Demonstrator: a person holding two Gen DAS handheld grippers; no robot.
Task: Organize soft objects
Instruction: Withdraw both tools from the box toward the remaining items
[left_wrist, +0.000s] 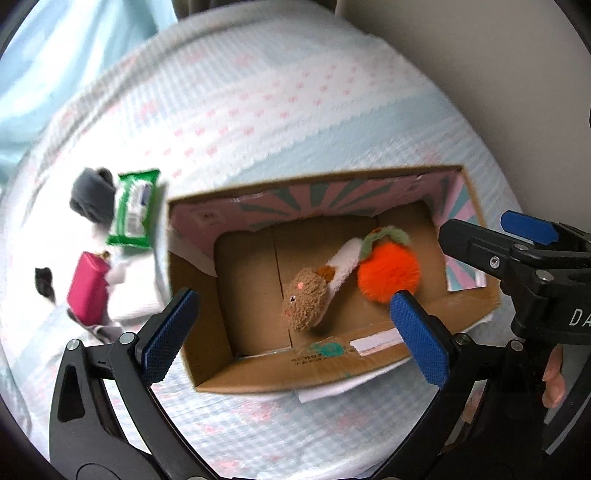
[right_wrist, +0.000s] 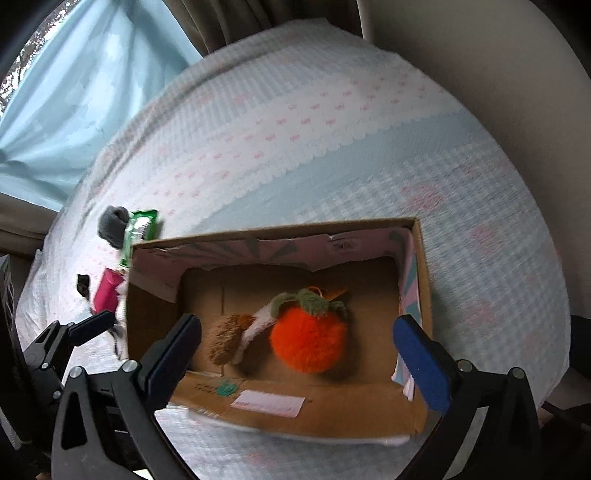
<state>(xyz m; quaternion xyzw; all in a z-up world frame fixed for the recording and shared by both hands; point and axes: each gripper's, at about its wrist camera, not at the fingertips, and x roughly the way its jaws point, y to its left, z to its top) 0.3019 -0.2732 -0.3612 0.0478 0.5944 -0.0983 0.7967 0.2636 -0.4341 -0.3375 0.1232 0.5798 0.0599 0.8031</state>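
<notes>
Two soft toys already lie inside the open cardboard box (right_wrist: 295, 413) that sits on the bed (right_wrist: 295, 147): a fluffy orange plush fruit (right_wrist: 308, 339) with a green leafy top, and a brown plush animal (left_wrist: 304, 302) touching it on its left side. A white strip of plush (left_wrist: 345, 264) runs between them; I cannot tell which toy it belongs to.

Both tools hover above the near edge of the box and hold nothing. The left tool (left_wrist: 295, 332) has its blue pads spread wide apart, and the right tool (right_wrist: 295, 358) stands just as wide.

Left of the box, still out on the bedspread, several things wait in a loose cluster: a dark grey bundle of soft fabric (left_wrist: 92, 201), a green packet (left_wrist: 135, 208) just beside it, a magenta item (left_wrist: 88, 291) nearer the tools, and a small dark object (left_wrist: 44, 282) apart from these. Motion blur hides finer detail.

Judging from this, the sorting looks partly done, with that cluster likely still to be gathered.
</notes>
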